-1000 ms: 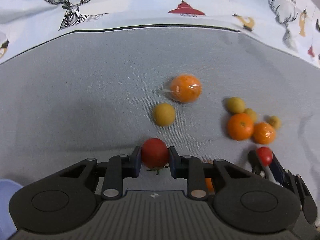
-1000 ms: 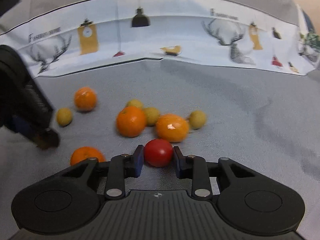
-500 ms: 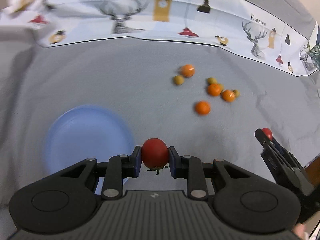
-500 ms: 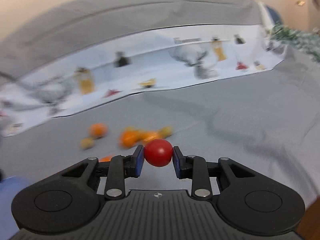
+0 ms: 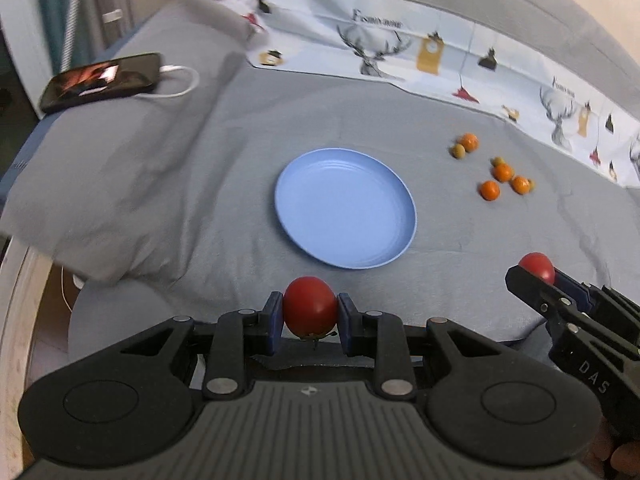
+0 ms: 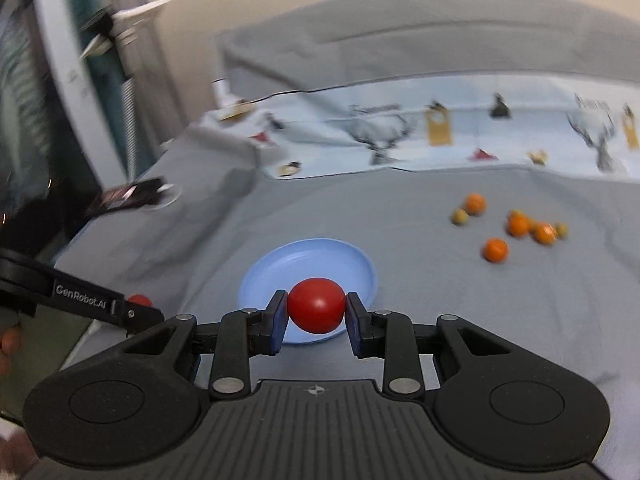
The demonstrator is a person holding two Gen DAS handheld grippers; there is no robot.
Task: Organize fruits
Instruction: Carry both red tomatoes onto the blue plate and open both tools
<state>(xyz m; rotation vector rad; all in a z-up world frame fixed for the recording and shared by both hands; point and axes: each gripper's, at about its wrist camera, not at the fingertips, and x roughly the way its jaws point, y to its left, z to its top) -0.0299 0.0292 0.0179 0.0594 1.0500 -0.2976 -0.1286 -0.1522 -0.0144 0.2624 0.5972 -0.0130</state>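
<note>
My left gripper [image 5: 310, 310] is shut on a red tomato [image 5: 310, 307], held above the grey sheet just in front of an empty blue plate [image 5: 346, 208]. My right gripper [image 6: 317, 314] is shut on a second red tomato [image 6: 317, 310], held over the near edge of the plate [image 6: 272, 268]. The right gripper with its tomato [image 5: 537, 266] shows at the right of the left wrist view. The left gripper [image 6: 138, 305] shows at the left of the right wrist view. Several oranges [image 5: 490, 190] and small yellow-green fruits [image 5: 458, 151] lie on the sheet right of the plate.
A grey pillow [image 5: 120, 152] lies at the left with a black phone [image 5: 102, 80] on a white cable on top. A printed white cloth [image 5: 440, 60] runs along the back. The bed edge [image 5: 16, 320] drops off at the left.
Both grippers have pulled back and swung left, away from the fruit pile, each still holding its tomato. The blue plate has come into the middle of both views.
</note>
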